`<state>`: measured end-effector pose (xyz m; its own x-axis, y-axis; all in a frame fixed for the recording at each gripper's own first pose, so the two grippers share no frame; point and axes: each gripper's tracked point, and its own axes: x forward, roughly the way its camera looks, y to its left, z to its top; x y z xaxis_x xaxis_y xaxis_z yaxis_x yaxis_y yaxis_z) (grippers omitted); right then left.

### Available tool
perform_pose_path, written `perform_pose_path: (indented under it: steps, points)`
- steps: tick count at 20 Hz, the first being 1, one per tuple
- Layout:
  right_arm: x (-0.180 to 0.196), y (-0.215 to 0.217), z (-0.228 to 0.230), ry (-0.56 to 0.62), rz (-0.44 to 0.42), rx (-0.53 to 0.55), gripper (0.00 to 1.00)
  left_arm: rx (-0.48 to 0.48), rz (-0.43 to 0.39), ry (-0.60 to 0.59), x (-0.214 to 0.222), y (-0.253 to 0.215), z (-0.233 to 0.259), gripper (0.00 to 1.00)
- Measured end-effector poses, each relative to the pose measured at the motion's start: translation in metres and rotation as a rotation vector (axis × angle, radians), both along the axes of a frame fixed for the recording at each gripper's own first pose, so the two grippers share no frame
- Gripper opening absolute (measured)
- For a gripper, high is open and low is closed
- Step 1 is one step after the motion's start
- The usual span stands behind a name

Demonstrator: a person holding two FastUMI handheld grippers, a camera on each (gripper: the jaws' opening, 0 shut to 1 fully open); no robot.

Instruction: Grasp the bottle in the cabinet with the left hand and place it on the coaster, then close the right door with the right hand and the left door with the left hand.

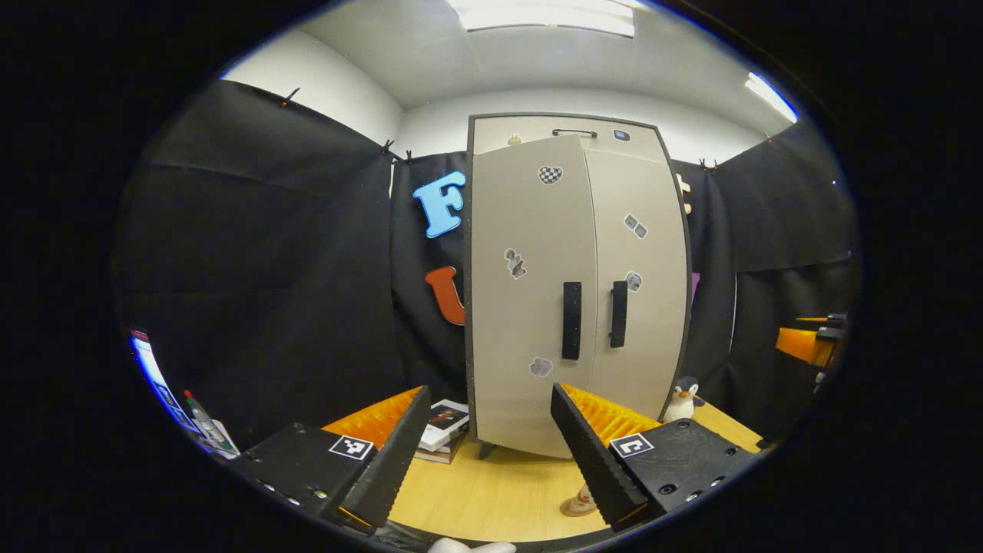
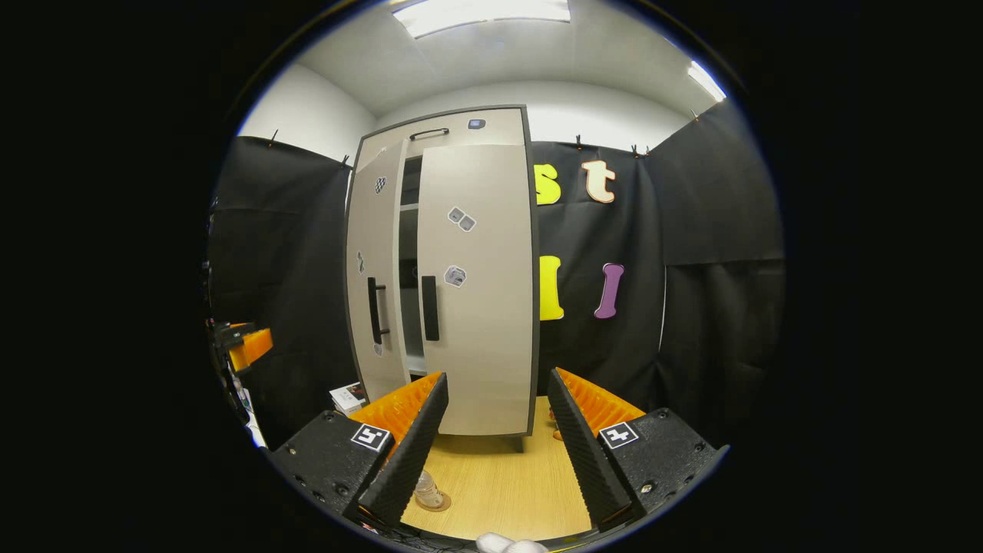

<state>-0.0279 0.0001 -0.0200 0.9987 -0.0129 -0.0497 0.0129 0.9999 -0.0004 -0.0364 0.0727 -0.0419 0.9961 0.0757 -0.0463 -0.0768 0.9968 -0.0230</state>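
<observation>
Writing none legible | left door (image 2: 375, 269) ajar; right door (image 2: 476, 284) shut

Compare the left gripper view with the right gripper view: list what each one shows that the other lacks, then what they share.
Left gripper view: a penguin toy beside the cabinet's right corner, and a pen-like item at the far left edge.
Right gripper view: the dark gap between the left door and right door, with a shelf edge inside.
Shared: the cabinet, its two black handles, the stacked books, the wooden table, and the bottle standing on the coaster.
</observation>
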Motion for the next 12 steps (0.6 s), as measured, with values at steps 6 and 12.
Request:
perform_pose_path:
  steps: [6, 12]
  points:
    - [-0.007, 0.011, -0.008, 0.0, -0.023, -0.008, 0.82, 0.012, -0.016, 0.005, -0.012, -0.001, -0.011, 0.96]
    - [-0.01, 0.028, -0.008, -0.011, -0.024, -0.018, 0.82, 0.004, -0.048, -0.012, -0.013, -0.001, -0.008, 0.95]
